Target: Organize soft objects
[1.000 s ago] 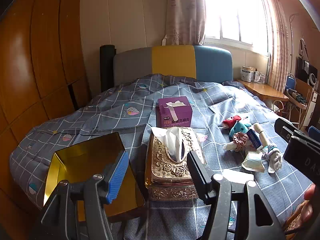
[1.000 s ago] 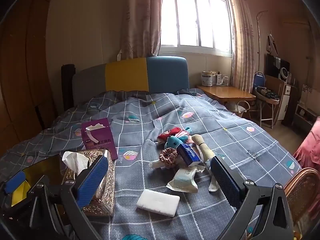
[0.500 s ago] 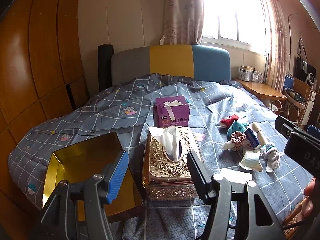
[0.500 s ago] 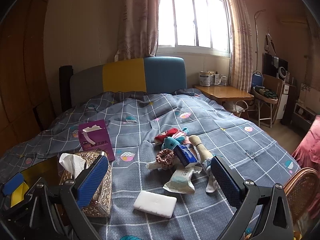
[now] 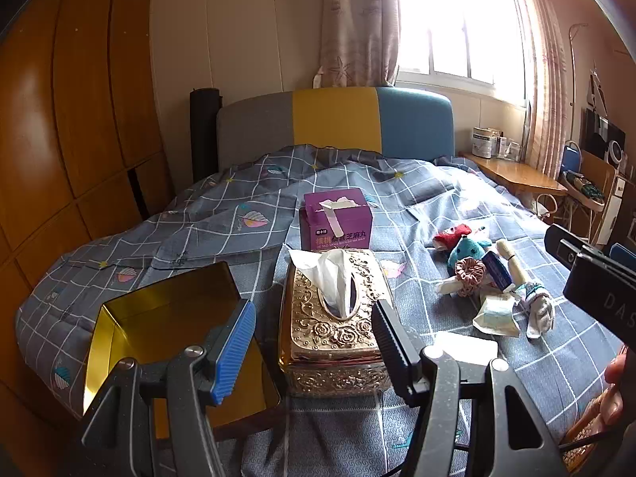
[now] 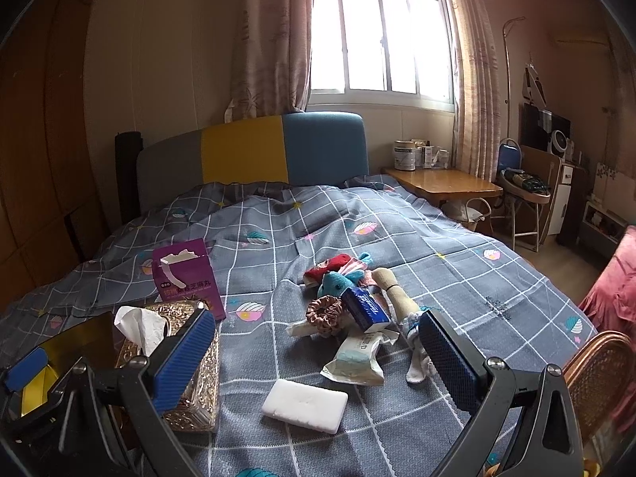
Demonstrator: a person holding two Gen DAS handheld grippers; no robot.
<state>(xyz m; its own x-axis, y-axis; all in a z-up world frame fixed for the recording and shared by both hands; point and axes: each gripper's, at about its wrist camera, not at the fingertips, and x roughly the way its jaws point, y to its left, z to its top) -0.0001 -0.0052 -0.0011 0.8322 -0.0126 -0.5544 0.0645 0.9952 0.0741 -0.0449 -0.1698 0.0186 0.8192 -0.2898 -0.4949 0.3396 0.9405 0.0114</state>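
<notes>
A heap of soft things lies on the grey checked quilt [image 6: 457, 278]: a teal plush toy [image 6: 334, 283], a red plush [image 6: 332, 264], a brown scrunchie [image 6: 326, 312], a blue tissue pack [image 6: 365, 308], a wipes packet [image 6: 357, 357], a white sock [image 6: 419, 361] and a white sponge [image 6: 304, 400]. The same teal plush toy [image 5: 463, 252] and scrunchie [image 5: 471, 276] show in the left wrist view. My left gripper [image 5: 312, 344] stands open, empty, above the near side of the ornate gold tissue box [image 5: 336, 318]. My right gripper [image 6: 314, 357] is open and empty, hovering before the sponge and wipes.
An open gold tin [image 5: 167, 318] sits left of the tissue box, a purple carton [image 5: 338, 220] behind it. A wooden bedside table [image 6: 445, 183] and chairs stand to the right, a wicker chair back [image 6: 596, 361] near my right gripper. Wardrobe doors line the left.
</notes>
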